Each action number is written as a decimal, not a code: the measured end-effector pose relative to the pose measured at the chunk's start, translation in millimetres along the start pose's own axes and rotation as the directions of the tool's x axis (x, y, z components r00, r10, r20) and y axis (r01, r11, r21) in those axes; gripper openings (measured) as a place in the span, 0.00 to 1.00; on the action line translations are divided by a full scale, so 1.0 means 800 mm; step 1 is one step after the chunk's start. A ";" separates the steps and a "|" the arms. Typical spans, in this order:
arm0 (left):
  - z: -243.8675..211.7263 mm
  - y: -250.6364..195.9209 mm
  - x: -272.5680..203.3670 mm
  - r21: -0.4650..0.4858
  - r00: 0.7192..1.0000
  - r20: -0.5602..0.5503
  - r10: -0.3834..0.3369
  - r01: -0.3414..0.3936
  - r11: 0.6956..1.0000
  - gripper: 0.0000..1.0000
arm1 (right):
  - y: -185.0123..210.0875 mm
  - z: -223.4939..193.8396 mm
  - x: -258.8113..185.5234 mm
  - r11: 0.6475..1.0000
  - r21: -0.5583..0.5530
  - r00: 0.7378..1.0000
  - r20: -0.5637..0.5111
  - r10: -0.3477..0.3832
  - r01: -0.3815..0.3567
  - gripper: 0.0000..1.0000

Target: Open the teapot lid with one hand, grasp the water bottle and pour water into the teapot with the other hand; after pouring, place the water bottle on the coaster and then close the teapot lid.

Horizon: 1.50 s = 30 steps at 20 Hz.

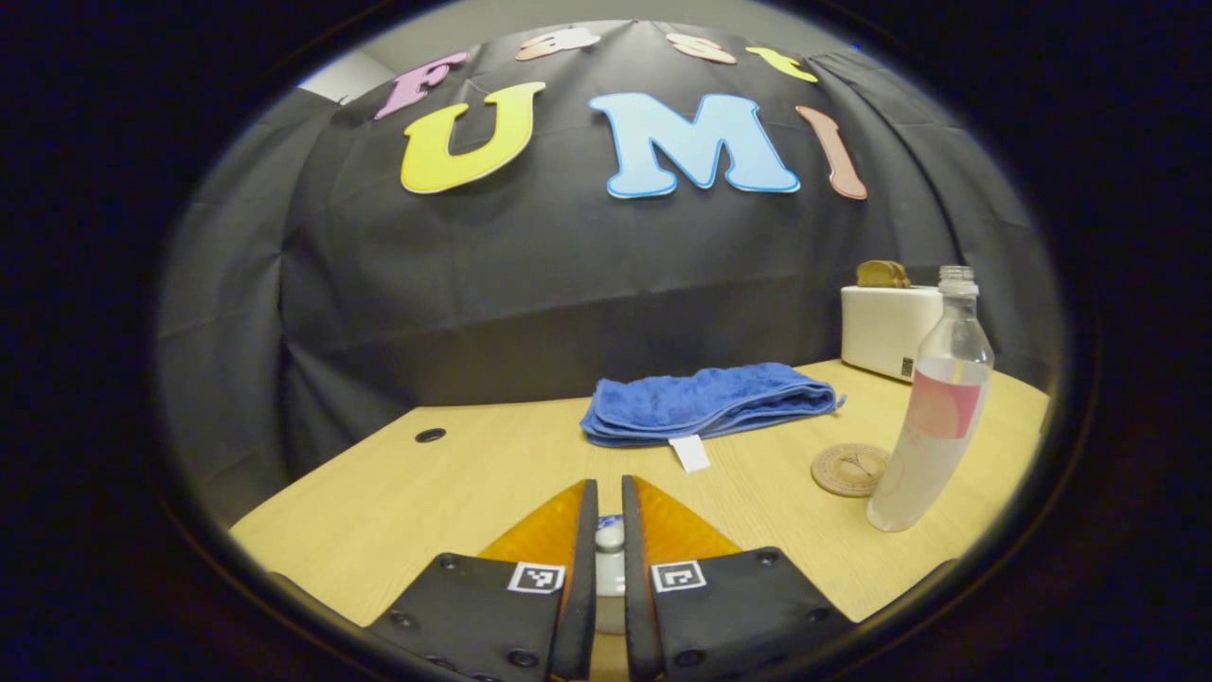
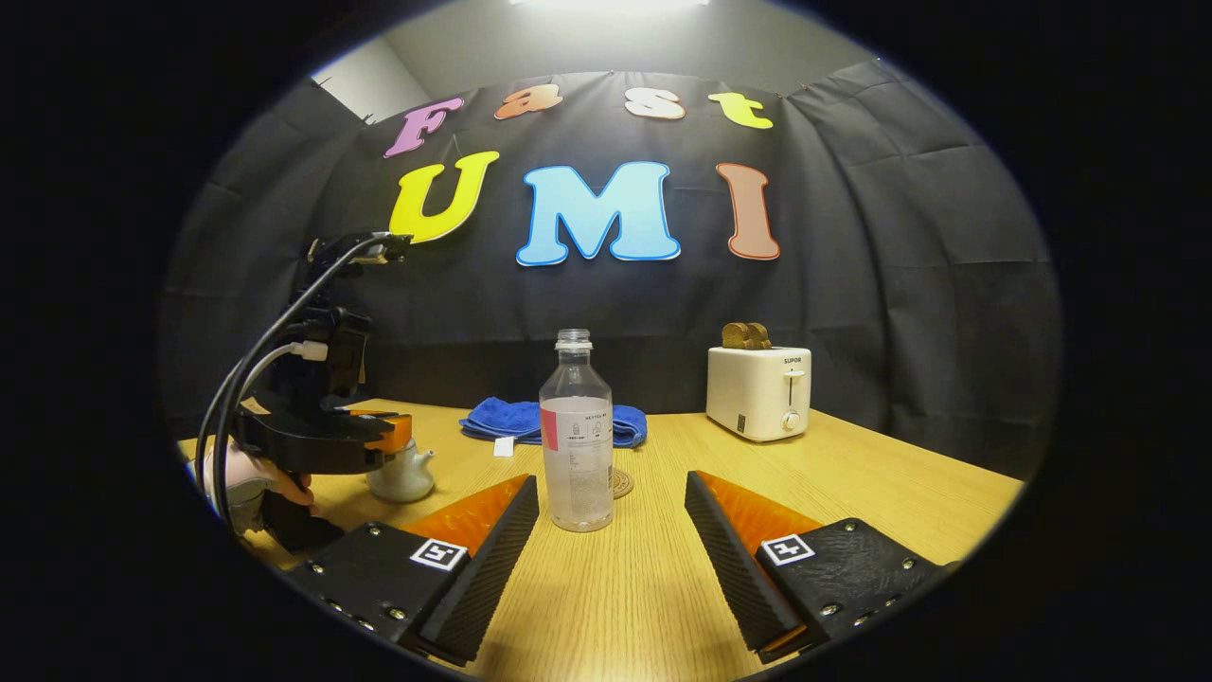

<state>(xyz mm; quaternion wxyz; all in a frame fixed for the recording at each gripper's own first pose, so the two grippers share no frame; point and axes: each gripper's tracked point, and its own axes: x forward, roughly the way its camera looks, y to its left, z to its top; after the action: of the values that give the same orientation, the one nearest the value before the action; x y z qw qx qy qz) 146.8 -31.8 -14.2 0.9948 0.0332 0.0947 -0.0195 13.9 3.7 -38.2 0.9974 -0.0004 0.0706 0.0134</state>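
1. The left gripper has its jaws drawn nearly together, pinching the small round lid knob of the teapot, which sits at the near left of the table.
2. The right gripper has its jaws spread wide, with the water bottle standing upright between and just beyond them, untouched.
3. The coaster lies just behind the bottle; farther back are a folded blue towel and, far right, a toaster.
4. The bottle looks like thin clear plastic, uncapped and part full: light, likely smooth, and apt to buckle, so I would grip its mid-body at the label, gently and level.
5. The lid looks ceramic, so fragile, and its small knob may slip.
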 end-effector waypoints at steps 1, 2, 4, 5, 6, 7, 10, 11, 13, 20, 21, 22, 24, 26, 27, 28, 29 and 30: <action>0.000 0.001 0.003 -0.002 1.000 0.001 0.002 -0.002 1.000 0.17 | 0.000 0.000 0.000 1.000 0.000 1.000 0.000 0.000 0.000 0.97; 0.000 0.002 0.002 0.000 1.000 0.001 0.005 -0.005 1.000 0.13 | 0.000 0.000 0.000 1.000 0.000 1.000 0.000 0.000 0.000 0.97; 0.008 0.002 0.000 -0.022 1.000 0.021 0.011 -0.010 1.000 0.09 | 0.000 0.000 0.000 1.000 0.000 1.000 0.000 0.000 0.000 0.97; 0.003 0.001 0.002 -0.015 1.000 0.017 0.007 -0.006 1.000 0.06 | -0.001 0.000 0.000 1.000 0.000 1.000 0.000 0.000 0.000 0.97; 0.004 0.002 0.002 -0.010 1.000 0.019 0.001 -0.001 1.000 0.08 | 0.000 0.000 0.000 1.000 0.000 1.000 0.000 0.000 0.000 0.97; 0.005 0.000 0.003 -0.022 1.000 0.028 -0.009 0.010 1.000 0.08 | 0.000 0.000 0.000 1.000 0.000 1.000 0.000 0.000 0.000 0.97; 0.028 0.007 -0.005 -0.060 0.998 0.068 -0.017 0.021 0.998 0.06 | 0.000 -0.001 0.000 1.000 0.000 1.000 0.000 0.000 0.000 0.97; 0.040 0.011 -0.008 -0.062 0.996 0.085 -0.016 0.021 0.998 0.06 | -0.001 0.000 0.000 1.000 0.000 1.000 -0.001 0.000 0.000 0.97; 0.063 0.015 -0.019 -0.062 0.993 0.115 -0.015 0.022 0.998 0.06 | 0.000 0.000 0.000 1.000 0.000 1.000 -0.002 0.000 0.000 0.97; 0.070 0.063 -0.060 -0.047 0.993 0.121 0.018 -0.013 0.999 0.03 | -0.007 -0.002 0.004 0.998 0.004 0.998 -0.006 -0.059 0.059 0.97; 0.064 0.072 -0.065 -0.045 0.994 0.108 0.026 -0.021 0.999 0.06 | -0.008 -0.001 0.004 0.998 0.004 0.998 -0.006 -0.060 0.060 0.97; 0.058 0.081 -0.072 -0.046 0.995 0.097 0.032 -0.028 0.999 0.06 | -0.006 -0.001 0.005 0.999 0.003 0.999 -0.004 -0.049 0.049 0.97; 0.046 0.097 -0.080 -0.050 0.996 0.078 0.046 -0.042 0.998 0.09 | -0.003 -0.001 0.006 1.000 0.003 1.000 -0.006 -0.027 0.027 0.97; 0.034 0.110 -0.088 -0.057 0.997 0.060 0.057 -0.054 0.997 0.06 | -0.001 -0.001 0.014 1.000 0.003 1.000 -0.004 -0.018 0.018 0.97; 0.029 0.115 -0.091 -0.061 0.997 0.054 0.061 -0.058 0.996 0.06 | 0.002 0.001 0.028 1.000 0.002 1.000 -0.006 -0.008 0.008 0.97; 0.024 0.121 -0.093 -0.063 0.997 0.048 0.067 -0.063 0.996 0.06 | 0.002 0.000 0.037 1.000 0.005 1.000 -0.011 -0.003 0.003 0.97; 0.021 0.125 -0.095 -0.064 0.997 0.043 0.071 -0.068 0.996 0.06 | -0.001 -0.002 0.044 1.000 0.011 1.000 -0.022 -0.002 0.002 0.97; 0.015 0.127 -0.096 -0.065 0.997 0.037 0.071 -0.069 0.996 0.06 | -0.003 -0.005 0.052 1.000 0.024 0.999 -0.036 0.004 -0.003 0.97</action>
<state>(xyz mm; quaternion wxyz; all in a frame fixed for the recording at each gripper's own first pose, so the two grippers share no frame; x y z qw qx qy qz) 78.6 71.5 18.8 0.9970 0.0044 0.0747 0.0178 54.7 2.4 -48.3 0.9959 0.0112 0.0888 0.0143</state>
